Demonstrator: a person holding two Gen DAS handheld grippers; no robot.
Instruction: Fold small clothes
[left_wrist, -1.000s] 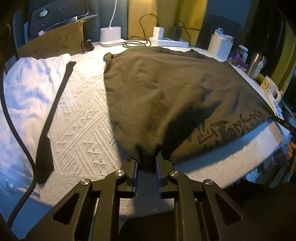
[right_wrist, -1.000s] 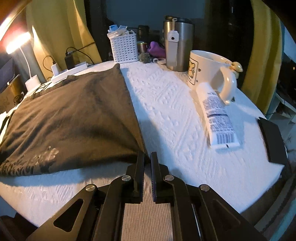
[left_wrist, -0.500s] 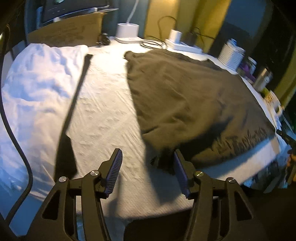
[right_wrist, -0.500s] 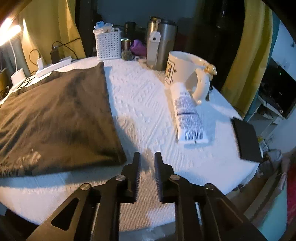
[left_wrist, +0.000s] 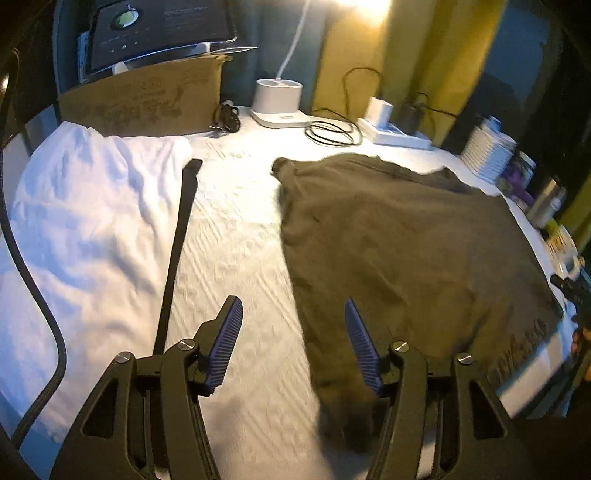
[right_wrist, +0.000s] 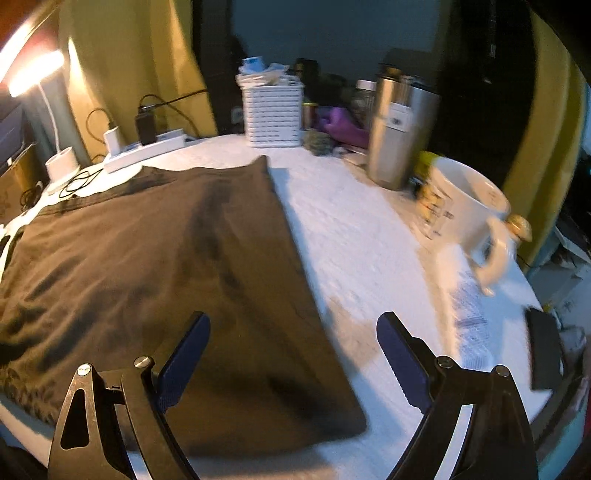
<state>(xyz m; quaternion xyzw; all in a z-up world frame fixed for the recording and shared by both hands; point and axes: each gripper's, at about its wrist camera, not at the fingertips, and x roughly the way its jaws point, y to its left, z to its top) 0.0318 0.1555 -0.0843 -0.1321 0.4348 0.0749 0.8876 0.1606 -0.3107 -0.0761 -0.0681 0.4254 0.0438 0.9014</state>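
Observation:
A dark brown shirt (left_wrist: 406, 251) lies flat on the white textured table cover (left_wrist: 236, 258), its printed lettering near the front edge. It also shows in the right wrist view (right_wrist: 166, 266). My left gripper (left_wrist: 293, 314) is open and empty, above the shirt's near left corner. My right gripper (right_wrist: 293, 328) is open and empty, above the shirt's near right corner (right_wrist: 343, 413). Neither touches the cloth.
A white garment (left_wrist: 81, 236) and a black strap (left_wrist: 177, 251) lie at the left. At the back stand a cardboard box (left_wrist: 144, 103), lamp base (left_wrist: 279, 99), power strip (left_wrist: 395, 129) and white basket (right_wrist: 273, 110). At the right are a steel tumbler (right_wrist: 399, 129), mug (right_wrist: 465, 210), tube (right_wrist: 469, 314) and black pad (right_wrist: 545, 350).
Both grippers let go of the shirt's near corners, opened wide and lifted. The shirt's near edge dropped flat onto the table.

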